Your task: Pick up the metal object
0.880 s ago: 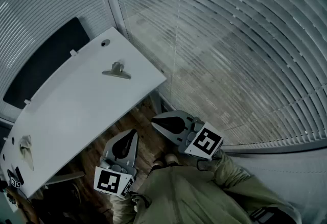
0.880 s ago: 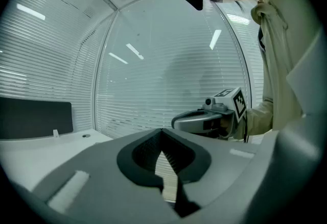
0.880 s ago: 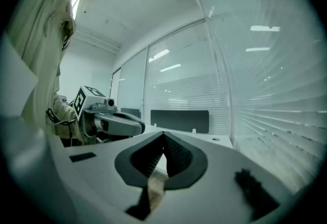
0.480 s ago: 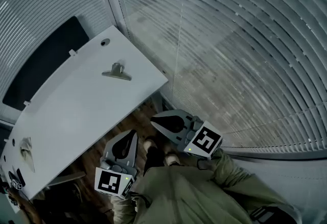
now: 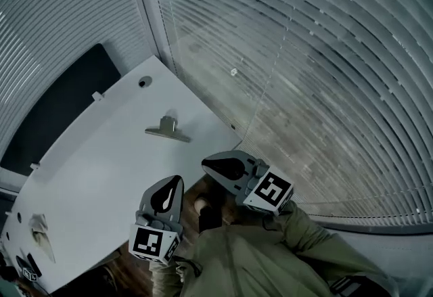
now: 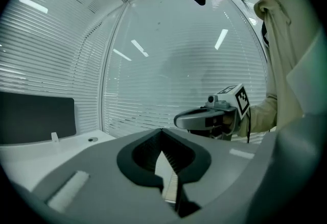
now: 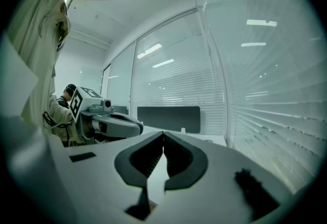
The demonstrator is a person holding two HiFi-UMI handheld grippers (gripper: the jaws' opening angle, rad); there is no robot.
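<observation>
The metal object (image 5: 167, 129), a grey clip-like piece with an upright tab, lies on the white table (image 5: 101, 174) near its far edge. My left gripper (image 5: 178, 179) is shut and holds nothing; it hovers at the table's near edge, short of the object. Just to its right, my right gripper (image 5: 205, 163) is also shut and holds nothing, its tip close to the table's corner edge. In the left gripper view the jaws (image 6: 162, 131) meet, and the right gripper (image 6: 204, 117) shows beyond them. The right gripper view shows its closed jaws (image 7: 163, 134) and the left gripper (image 7: 115, 125). The object is hidden in both gripper views.
A round grommet (image 5: 143, 82) sits at the table's far corner. A pale crumpled item (image 5: 40, 235) lies at its left end. A dark panel (image 5: 61, 106) stands behind the table. Glass walls with blinds (image 5: 304, 72) close in the right side. Wood floor (image 5: 203, 191) shows below.
The table and the metal object now sit lower and nearer in the head view. Both grippers have come up to the table's edge, still shut.
</observation>
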